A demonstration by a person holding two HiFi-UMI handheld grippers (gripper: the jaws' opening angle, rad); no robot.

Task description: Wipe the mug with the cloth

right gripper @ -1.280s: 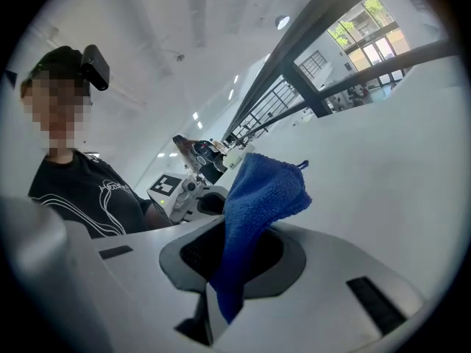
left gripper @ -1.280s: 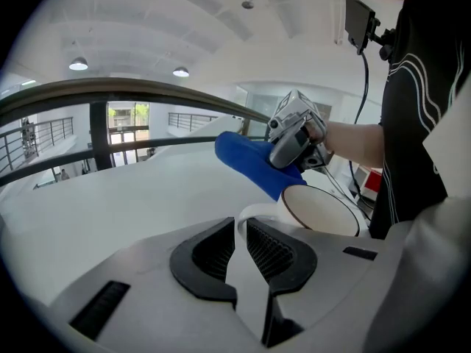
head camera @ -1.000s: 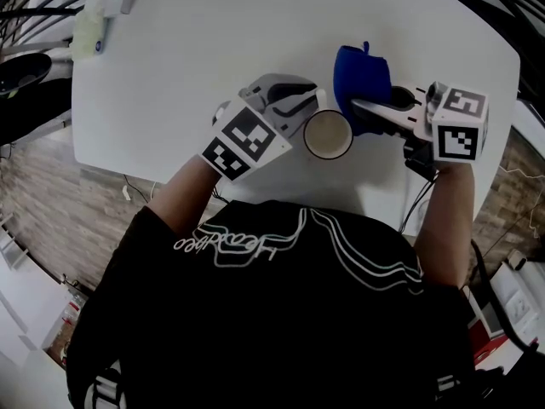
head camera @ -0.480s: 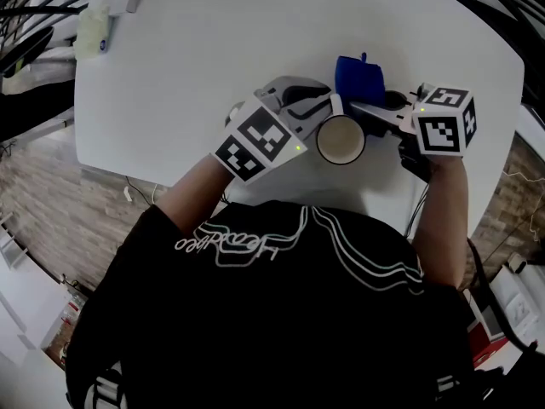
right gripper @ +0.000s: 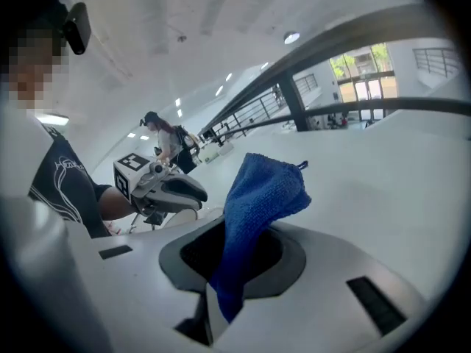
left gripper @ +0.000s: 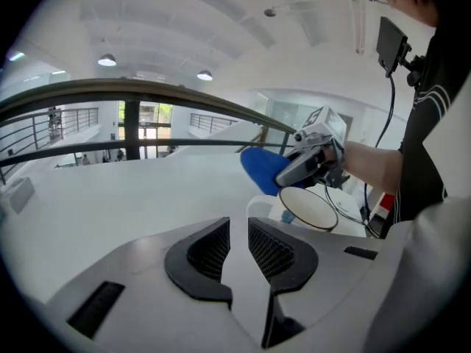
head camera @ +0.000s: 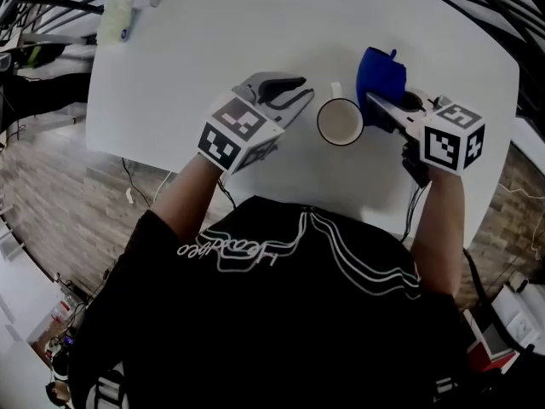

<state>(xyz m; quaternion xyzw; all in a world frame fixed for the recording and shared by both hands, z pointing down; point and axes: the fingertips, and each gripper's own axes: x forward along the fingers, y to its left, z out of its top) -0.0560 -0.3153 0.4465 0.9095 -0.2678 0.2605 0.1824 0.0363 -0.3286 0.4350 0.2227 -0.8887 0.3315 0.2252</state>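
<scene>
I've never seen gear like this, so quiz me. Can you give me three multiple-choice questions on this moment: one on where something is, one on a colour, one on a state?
1. Where is the mug?
A) on the floor
B) upright on the white table, next to the cloth
C) on a shelf

2. What colour is the cloth?
A) red
B) white
C) blue

3. The right gripper is:
A) shut on the cloth
B) open and empty
C) shut on the mug

Answers:
1 B: the head view shows it standing on the tabletop.
2 C: it is blue in every view.
3 A: the right gripper view shows the cloth pinched between the jaws.
</scene>
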